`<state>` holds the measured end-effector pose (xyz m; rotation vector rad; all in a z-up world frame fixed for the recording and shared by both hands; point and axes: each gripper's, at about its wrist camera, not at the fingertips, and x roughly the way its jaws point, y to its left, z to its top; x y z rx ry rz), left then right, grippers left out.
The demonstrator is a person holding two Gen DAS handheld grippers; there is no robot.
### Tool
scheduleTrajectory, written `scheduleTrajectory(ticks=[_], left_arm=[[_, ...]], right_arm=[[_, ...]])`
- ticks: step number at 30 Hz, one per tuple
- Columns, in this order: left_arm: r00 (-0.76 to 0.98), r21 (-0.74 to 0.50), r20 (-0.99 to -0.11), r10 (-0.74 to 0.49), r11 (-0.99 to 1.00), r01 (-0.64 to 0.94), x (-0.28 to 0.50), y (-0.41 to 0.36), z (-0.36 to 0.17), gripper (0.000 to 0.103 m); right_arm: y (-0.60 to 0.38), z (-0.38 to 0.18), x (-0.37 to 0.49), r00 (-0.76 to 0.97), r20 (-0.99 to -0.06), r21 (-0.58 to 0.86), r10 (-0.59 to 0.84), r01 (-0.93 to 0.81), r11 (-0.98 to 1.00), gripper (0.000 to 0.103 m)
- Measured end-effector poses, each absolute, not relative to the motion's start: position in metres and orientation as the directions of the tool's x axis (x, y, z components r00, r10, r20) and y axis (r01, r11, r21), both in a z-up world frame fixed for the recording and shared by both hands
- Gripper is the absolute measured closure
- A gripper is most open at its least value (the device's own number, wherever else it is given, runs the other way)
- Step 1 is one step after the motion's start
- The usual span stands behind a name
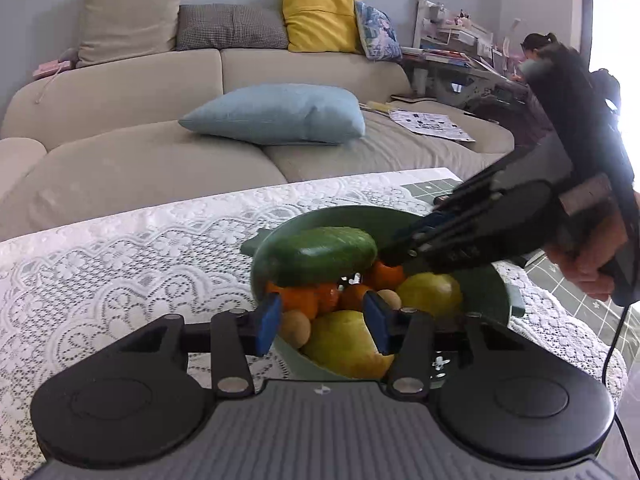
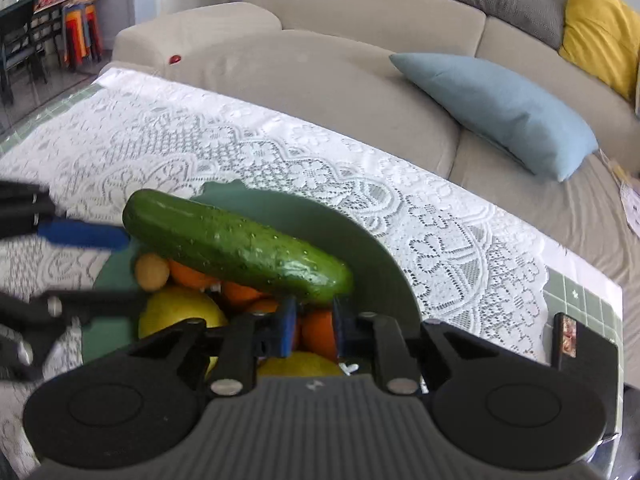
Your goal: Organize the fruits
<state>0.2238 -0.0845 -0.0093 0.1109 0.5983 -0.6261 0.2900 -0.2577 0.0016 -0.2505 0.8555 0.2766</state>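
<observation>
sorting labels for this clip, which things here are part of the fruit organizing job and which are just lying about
Part of the job:
- green bowl
- cucumber lying across the pile
- oranges
- yellow lemons
- small brown fruits
- left tool, right tool

Just lying about:
- lace tablecloth
- blue pillow
- yellow cushion
- sofa
- papers on the sofa

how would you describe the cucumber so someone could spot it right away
On the white lace tablecloth in front of the beige sofa stands a round green bowl piled with fruit. The long dark green bumpy cucumber lies tilted across the top of the pile, the only long green thing among round oranges and yellow lemons.
</observation>
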Motion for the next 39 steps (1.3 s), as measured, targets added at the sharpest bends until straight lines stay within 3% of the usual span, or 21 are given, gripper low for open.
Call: scheduleTrajectory(ticks=[6, 12, 14, 17, 20, 32, 39], left_arm=[[0.667, -0.081, -0.544, -0.509, 0.823, 0.562, 0.221, -0.077, -0.006, 0.047], [0.692, -0.057, -0.526, -0.494, 0.833, 0.551, 0.206, -0.076, 0.004, 0.047], [0.717, -0.031, -0.516, -0.469, 0.847, 0.531, 0.198, -0.075, 0.011, 0.046], [0.761, 0.015, -0.496, -0.418, 0.872, 0.489, 0.185, -0.074, 0.022, 0.042], [0.805, 0.043, -0.485, -0.34, 0.911, 0.41, 0.171, -0.069, 0.031, 0.04], [0.872, 0.045, -0.471, -0.132, 0.984, 0.173, 0.125, -0.045, 0.04, 0.031], [0.9, 0.092, -0.435, -0.029, 0.993, 0.077, 0.091, -0.046, 0.04, 0.024]], right_arm=[[-0.247, -0.001, 0.29, 0.624, -0.771, -0.127, 0.127, -0.346, 0.93, 0.084], [-0.238, 0.007, 0.274, 0.636, -0.761, -0.149, 0.123, -0.356, 0.923, 0.066], [-0.233, 0.016, 0.265, 0.653, -0.747, -0.153, 0.124, -0.351, 0.924, 0.05], [-0.226, 0.032, 0.247, 0.686, -0.714, -0.157, 0.138, -0.349, 0.924, 0.035], [-0.223, 0.048, 0.226, 0.718, -0.678, -0.151, 0.158, -0.346, 0.926, 0.027], [-0.219, 0.08, 0.134, 0.792, -0.563, -0.067, 0.237, -0.329, 0.942, 0.014], [-0.212, 0.067, 0.085, 0.849, -0.477, 0.018, 0.226, -0.248, 0.969, 0.013]])
